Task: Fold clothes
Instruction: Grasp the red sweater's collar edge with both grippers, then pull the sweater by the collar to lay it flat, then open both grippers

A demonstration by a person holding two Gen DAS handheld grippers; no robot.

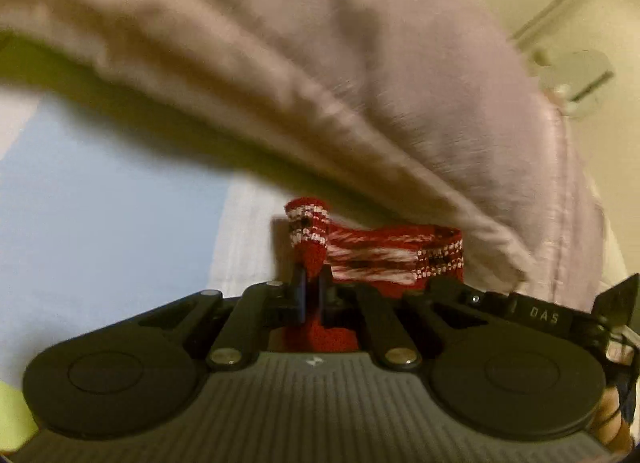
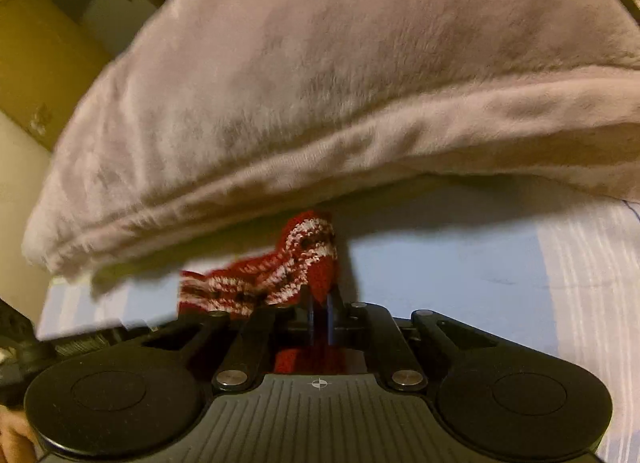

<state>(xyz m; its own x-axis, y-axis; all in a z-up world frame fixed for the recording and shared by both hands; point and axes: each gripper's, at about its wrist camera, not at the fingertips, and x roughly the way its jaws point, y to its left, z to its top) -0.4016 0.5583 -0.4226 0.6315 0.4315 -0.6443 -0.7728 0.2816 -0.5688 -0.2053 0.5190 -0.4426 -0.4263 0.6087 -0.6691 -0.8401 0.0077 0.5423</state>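
Two hand-held grippers share one red-and-white knitted garment (image 1: 372, 255), apparently so it can be stretched flat above the blue-and-white striped bed sheet (image 1: 100, 215) before a fold. On the left, the left hand-held gripper (image 1: 311, 283) has its fingers clenched on one knitted corner; the cloth spans across to the right hand-held gripper (image 2: 320, 315), which pinches the opposite corner. A pink plush pillow (image 2: 320, 75) looms just behind, so I judge the garment should be laid down short of it.
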